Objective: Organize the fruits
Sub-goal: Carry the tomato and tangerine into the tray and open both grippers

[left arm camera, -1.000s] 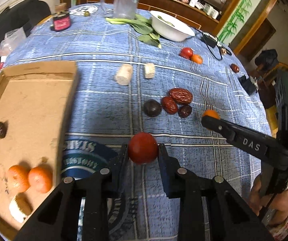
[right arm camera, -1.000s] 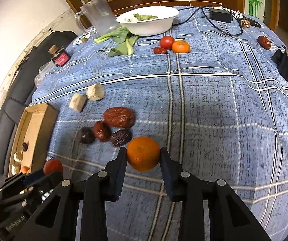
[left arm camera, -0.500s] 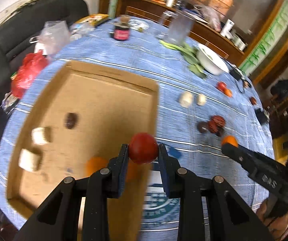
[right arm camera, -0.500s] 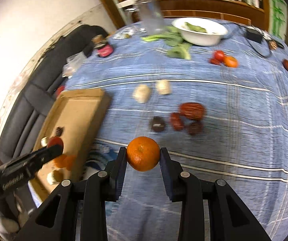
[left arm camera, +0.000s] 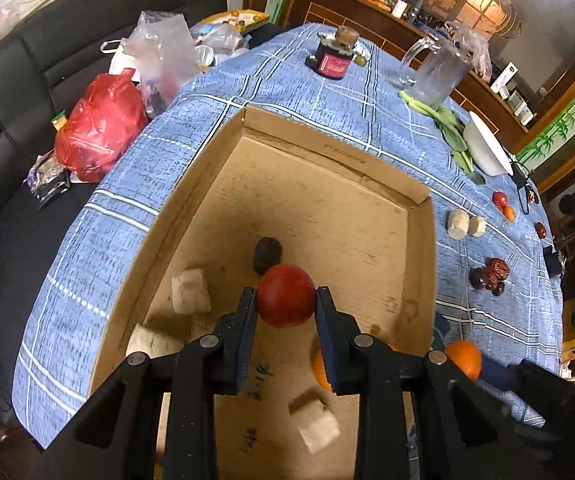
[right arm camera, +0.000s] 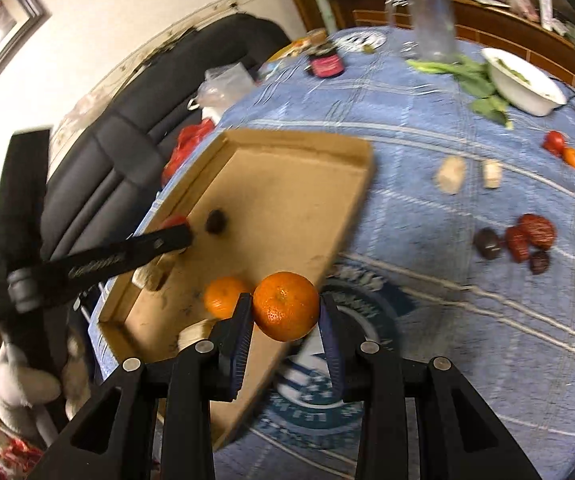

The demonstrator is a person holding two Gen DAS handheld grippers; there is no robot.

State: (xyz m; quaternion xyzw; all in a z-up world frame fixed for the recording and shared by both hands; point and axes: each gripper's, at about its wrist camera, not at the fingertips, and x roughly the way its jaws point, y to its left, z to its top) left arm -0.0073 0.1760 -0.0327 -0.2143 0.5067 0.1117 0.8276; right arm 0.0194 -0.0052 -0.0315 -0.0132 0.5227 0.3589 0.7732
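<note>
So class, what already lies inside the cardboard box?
Inside the cardboard box: one dark date, three pale chunks, and an orange. The left gripper's fingers hide part of the floor.

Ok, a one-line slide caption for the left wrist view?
Left gripper holds a red tomato over the cardboard tray, above a dark date and pale chunks.

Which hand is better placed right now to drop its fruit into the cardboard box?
The left. Its tongs hold the red tomato over the cardboard box floor, well inside the walls. The right tongs hold the orange only at the box's near edge.
</note>
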